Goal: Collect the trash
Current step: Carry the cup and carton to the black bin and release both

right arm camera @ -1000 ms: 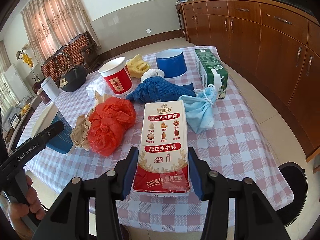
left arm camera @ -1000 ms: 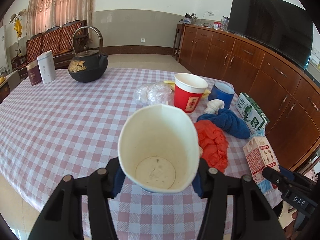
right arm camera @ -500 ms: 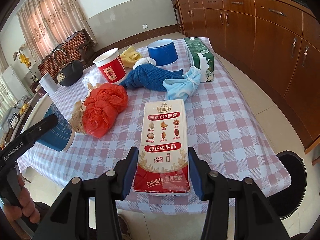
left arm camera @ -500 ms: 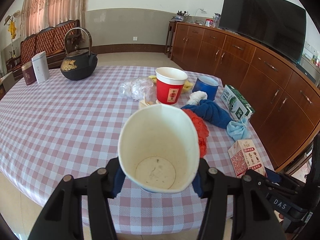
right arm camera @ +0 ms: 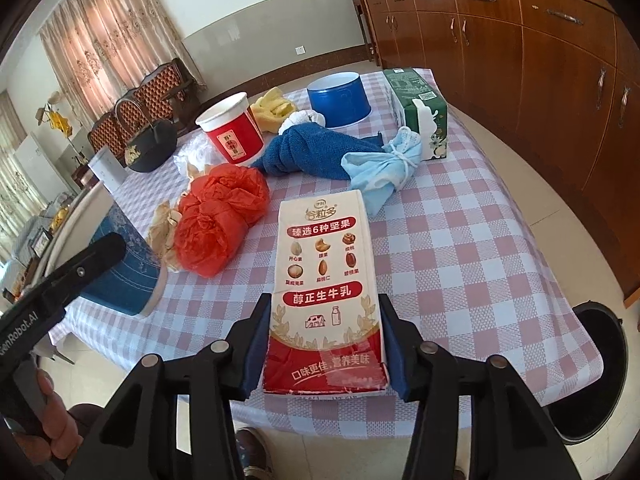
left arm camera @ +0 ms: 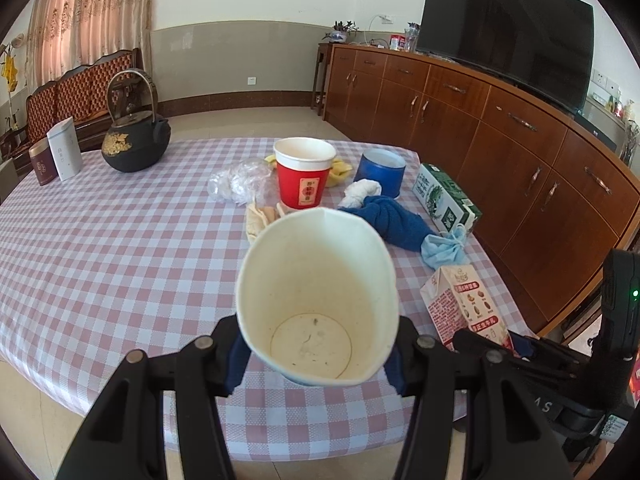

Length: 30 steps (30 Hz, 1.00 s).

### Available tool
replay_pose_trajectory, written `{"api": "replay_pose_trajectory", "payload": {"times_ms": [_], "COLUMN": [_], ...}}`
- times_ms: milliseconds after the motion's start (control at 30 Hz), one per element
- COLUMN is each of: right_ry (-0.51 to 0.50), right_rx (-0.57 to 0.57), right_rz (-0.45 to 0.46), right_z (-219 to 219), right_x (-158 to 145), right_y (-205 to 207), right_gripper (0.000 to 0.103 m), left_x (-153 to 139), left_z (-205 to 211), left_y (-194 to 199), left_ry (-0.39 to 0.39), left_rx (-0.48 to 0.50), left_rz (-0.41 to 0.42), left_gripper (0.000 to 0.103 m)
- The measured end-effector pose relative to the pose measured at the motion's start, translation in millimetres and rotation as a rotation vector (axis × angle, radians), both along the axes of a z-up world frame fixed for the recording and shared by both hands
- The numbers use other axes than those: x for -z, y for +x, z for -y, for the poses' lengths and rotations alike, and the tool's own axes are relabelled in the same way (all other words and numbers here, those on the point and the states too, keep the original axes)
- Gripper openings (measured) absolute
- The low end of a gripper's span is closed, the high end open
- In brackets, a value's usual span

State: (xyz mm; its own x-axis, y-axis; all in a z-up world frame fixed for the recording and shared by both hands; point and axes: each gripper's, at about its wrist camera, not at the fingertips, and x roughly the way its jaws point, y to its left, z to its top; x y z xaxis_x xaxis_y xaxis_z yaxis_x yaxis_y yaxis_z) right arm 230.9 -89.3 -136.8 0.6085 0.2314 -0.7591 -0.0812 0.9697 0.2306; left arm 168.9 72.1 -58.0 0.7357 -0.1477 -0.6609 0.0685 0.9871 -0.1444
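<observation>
My left gripper (left arm camera: 316,358) is shut on a squashed paper cup (left arm camera: 316,300), white inside and blue outside, its mouth facing the camera, held above the near table edge. In the right wrist view the same cup (right arm camera: 120,268) shows at the left. My right gripper (right arm camera: 324,354) is shut on a red and cream milk carton (right arm camera: 326,292), also seen as the carton (left arm camera: 464,304) in the left wrist view. On the checked tablecloth (right arm camera: 460,248) lie a red plastic bag (right arm camera: 220,216), a blue cloth (right arm camera: 316,152), a tied light blue mask (right arm camera: 388,168) and a red paper cup (right arm camera: 232,132).
A green carton (right arm camera: 418,110), a blue tub (right arm camera: 340,98), yellow peel (right arm camera: 272,108) and clear plastic (left arm camera: 240,180) lie at the far side. A black kettle (left arm camera: 134,136) and two tins (left arm camera: 60,156) stand far left. A dark round bin (right arm camera: 596,368) stands on the floor right of the table. Wooden cabinets (left arm camera: 500,132) line the wall.
The left gripper has drawn back from the table with the cup, so the trash looks farther away. The right gripper has risen slightly with the carton.
</observation>
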Motion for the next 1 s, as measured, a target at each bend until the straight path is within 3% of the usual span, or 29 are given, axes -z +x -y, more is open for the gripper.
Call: {"api": "replay_pose_trajectory", "payload": {"times_ms": [133,433,733,1000], "right_ry": [0.046,0.000,-0.021,-0.019], "right_rx": [0.023,0.185,0.449,0.641], "right_rz": [0.047,0.104,0.074,-0.013], "right_z": [15,91,208,302], "right_x": [-21,-49,-39,-3], "right_y": [-14,-48,-105,-151], "right_gripper": [0.052,0.052,0.052,0.052], "left_x": [-7,-12,6,50], "left_z": [19,106,241,340], "left_y": [-3,-5,-19,-25], "left_ry": [-0.007,-0.041,-0.079,-0.079], "left_rx": [0.042,0.237,0.524,0.673], "left_rz": [0.009,-0.001,-0.084,-0.196], "left_gripper": [0.056,0.056,0.056,0.056]}}
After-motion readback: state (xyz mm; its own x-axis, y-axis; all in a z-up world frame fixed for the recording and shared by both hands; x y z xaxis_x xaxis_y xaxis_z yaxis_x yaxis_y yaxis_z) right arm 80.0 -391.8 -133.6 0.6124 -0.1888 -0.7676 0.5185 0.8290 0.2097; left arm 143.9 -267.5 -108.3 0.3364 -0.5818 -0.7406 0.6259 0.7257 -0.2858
